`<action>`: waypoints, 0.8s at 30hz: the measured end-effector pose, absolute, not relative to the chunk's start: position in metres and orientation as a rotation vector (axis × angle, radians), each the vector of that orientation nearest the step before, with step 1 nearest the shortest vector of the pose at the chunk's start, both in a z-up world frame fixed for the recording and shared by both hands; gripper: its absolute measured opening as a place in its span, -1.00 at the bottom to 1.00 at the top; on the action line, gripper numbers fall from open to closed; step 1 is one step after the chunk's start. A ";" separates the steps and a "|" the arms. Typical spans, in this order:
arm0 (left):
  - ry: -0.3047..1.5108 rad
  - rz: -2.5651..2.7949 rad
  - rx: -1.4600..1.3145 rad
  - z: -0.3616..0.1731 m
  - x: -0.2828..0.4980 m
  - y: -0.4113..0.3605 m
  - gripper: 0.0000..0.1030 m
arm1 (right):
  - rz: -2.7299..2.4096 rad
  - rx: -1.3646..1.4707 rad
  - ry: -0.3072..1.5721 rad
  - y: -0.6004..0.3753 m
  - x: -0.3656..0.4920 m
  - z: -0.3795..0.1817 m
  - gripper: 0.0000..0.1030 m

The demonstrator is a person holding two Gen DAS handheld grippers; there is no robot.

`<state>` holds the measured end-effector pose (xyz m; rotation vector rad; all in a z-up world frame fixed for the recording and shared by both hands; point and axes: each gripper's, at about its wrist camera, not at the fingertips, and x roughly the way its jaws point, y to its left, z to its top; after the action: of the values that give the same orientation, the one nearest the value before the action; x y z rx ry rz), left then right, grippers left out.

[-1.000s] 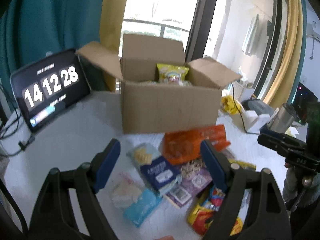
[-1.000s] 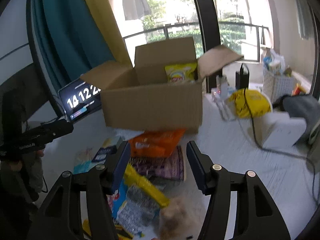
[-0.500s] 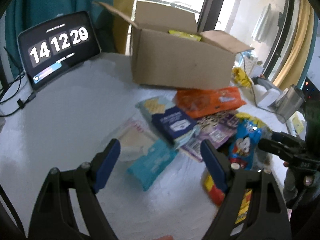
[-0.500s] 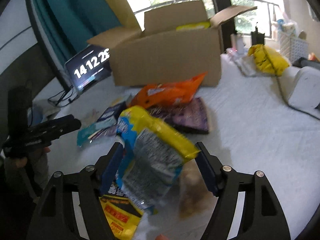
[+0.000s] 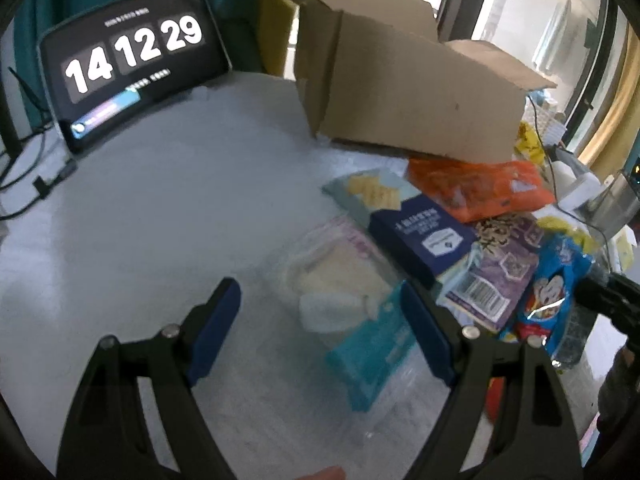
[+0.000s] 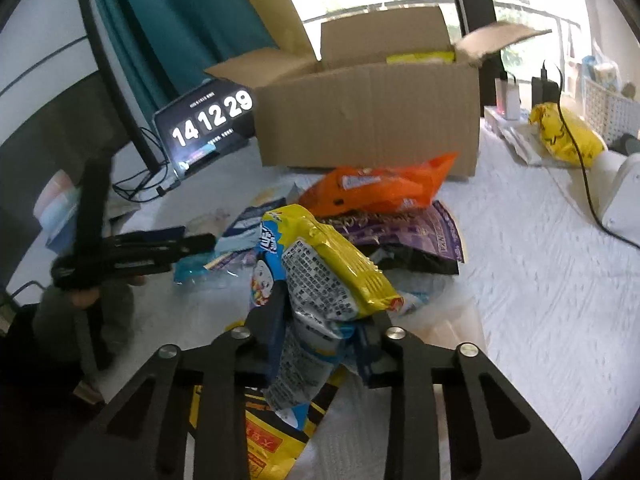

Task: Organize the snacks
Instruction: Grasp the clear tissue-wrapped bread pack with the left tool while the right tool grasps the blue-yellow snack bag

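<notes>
Nearest in the right wrist view, the right hand-held gripper (image 6: 320,332) has just been closing and now pinches a blue and yellow snack bag (image 6: 316,276) by its lower part, the pads pressing into crumpled foil while the printed back and the yellow crimped end stand up and lean to the right. The grip sits low on a slippery, puffy packet, so the bag could flop over or slide out on the way to the box, or catch on a flap. Under it lies a yellow packet with red print (image 6: 256,440).

The left hand-held gripper (image 5: 320,332) is open, its blue pads wide apart above a teal packet (image 5: 370,356) and a pale clear-wrapped snack (image 5: 336,280) on the white tabletop (image 5: 168,216); the right pad looks close to the teal packet, and closing here might nip both wrappers or push the pile sideways.

Farther on lie a dark blue biscuit box (image 5: 424,236), a purple bag (image 6: 408,232) and an orange bag (image 6: 384,192) whose far end touches the cardboard box (image 6: 368,120), which stands open with a yellow bag inside. Left of the box, a tablet clock (image 6: 210,120)
</notes>
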<state>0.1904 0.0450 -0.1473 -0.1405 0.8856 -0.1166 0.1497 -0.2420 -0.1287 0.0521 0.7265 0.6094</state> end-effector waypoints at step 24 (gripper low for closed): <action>1.025 -0.007 -0.216 -0.147 0.222 0.033 0.72 | 0.556 0.111 0.530 -0.302 0.164 -0.070 -0.54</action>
<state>0.2222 0.0329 -0.1474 -0.2155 1.0253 -0.0066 0.1638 -0.3023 -0.0699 0.1110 0.5302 0.5564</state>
